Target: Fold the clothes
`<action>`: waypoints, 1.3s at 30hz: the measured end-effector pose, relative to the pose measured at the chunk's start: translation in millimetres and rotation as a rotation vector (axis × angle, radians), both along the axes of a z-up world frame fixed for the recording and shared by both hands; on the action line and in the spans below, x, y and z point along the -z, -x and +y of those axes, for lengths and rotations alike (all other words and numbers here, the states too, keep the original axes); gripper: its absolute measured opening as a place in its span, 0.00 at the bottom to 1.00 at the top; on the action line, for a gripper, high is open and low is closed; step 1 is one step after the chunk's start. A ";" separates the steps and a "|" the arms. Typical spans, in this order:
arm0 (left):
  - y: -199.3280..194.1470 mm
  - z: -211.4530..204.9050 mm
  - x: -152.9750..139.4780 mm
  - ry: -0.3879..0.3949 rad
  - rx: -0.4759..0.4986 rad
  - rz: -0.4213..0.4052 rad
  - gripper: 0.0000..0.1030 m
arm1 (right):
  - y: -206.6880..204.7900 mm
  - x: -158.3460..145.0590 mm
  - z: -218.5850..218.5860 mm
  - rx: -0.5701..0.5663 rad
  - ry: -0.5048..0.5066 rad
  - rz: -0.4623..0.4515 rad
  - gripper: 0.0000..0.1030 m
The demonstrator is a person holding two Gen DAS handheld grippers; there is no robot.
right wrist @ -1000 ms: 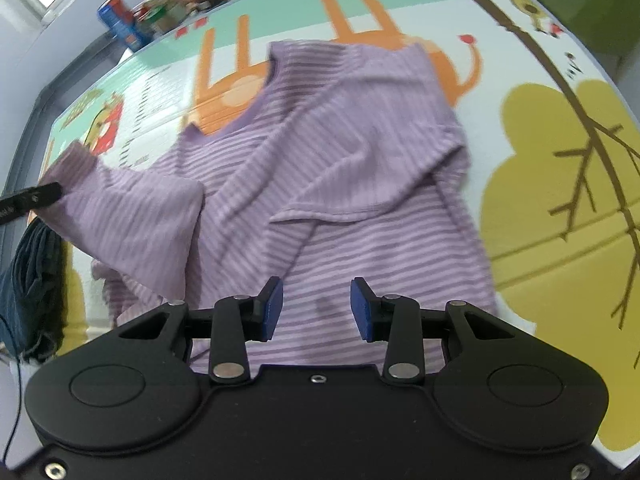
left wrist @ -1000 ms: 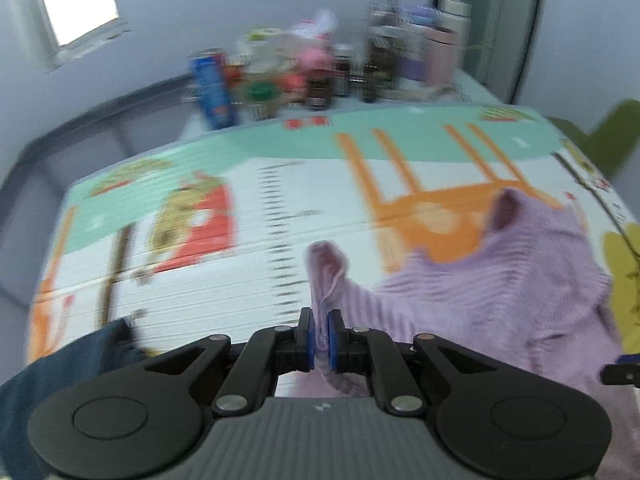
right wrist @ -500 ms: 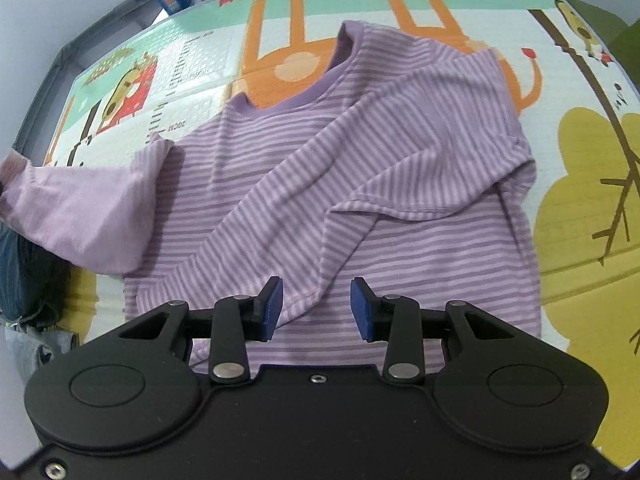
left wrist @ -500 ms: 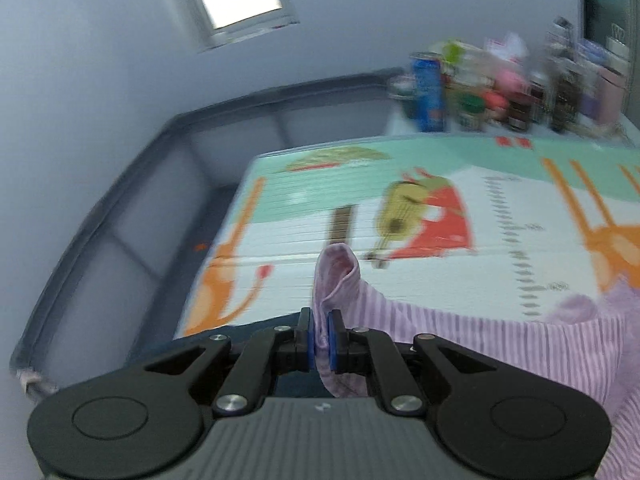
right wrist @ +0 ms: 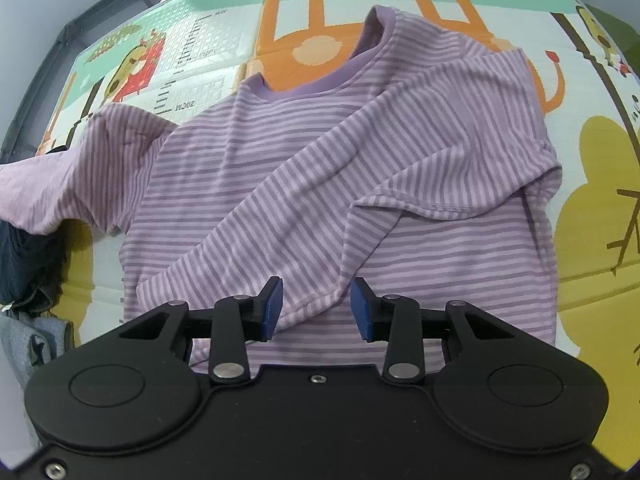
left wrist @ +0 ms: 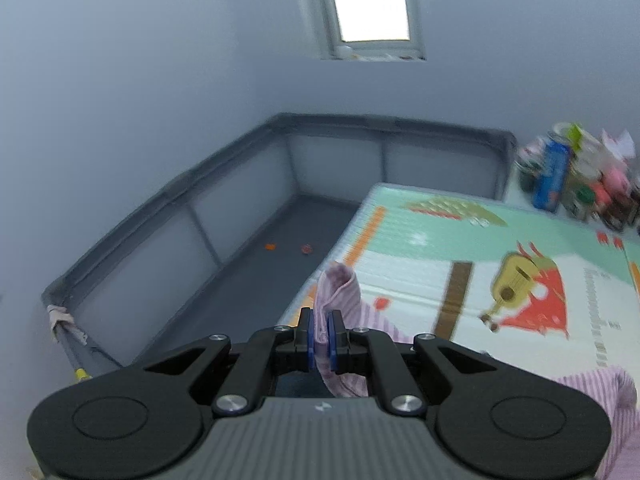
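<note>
Presently we advise drawing the lilac striped knit sleeve (left wrist: 338, 292), clamped in the left hand-held gripper (left wrist: 320, 340), taut; the right hand-held gripper (right wrist: 316, 304) hangs apart, empty.

Shirt (right wrist: 320, 184) on play mat (right wrist: 592, 184), dark clothes (right wrist: 24, 264) at its left.

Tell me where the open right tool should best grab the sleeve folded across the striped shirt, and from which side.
Probably at the sleeve's cuff end, lying just ahead of the right tool. Come from above, pads straddling the hemmed edge: it sits raised on the shirt body there, while the rest lies flat and would bunch.
</note>
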State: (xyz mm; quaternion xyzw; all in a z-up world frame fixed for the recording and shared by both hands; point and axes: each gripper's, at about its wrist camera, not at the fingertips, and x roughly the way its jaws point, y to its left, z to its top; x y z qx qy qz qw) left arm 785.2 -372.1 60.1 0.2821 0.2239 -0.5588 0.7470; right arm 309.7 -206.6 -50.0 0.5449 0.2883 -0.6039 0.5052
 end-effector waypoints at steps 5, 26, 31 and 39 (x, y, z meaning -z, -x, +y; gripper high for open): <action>-17.9 -10.3 -0.1 0.012 -0.050 -0.054 0.09 | -5.3 1.7 -2.9 -0.013 -0.007 0.002 0.34; -72.7 17.4 80.4 -0.283 -0.160 0.202 0.49 | -51.9 -8.1 -17.8 -0.121 0.031 -0.055 0.44; -83.2 31.2 85.2 -0.304 -0.177 0.199 0.61 | -108.0 -14.3 -40.7 -0.247 0.054 -0.120 0.47; -90.3 24.1 86.1 -0.309 -0.166 0.205 0.73 | -216.4 -20.7 -78.2 -0.423 0.119 -0.233 0.54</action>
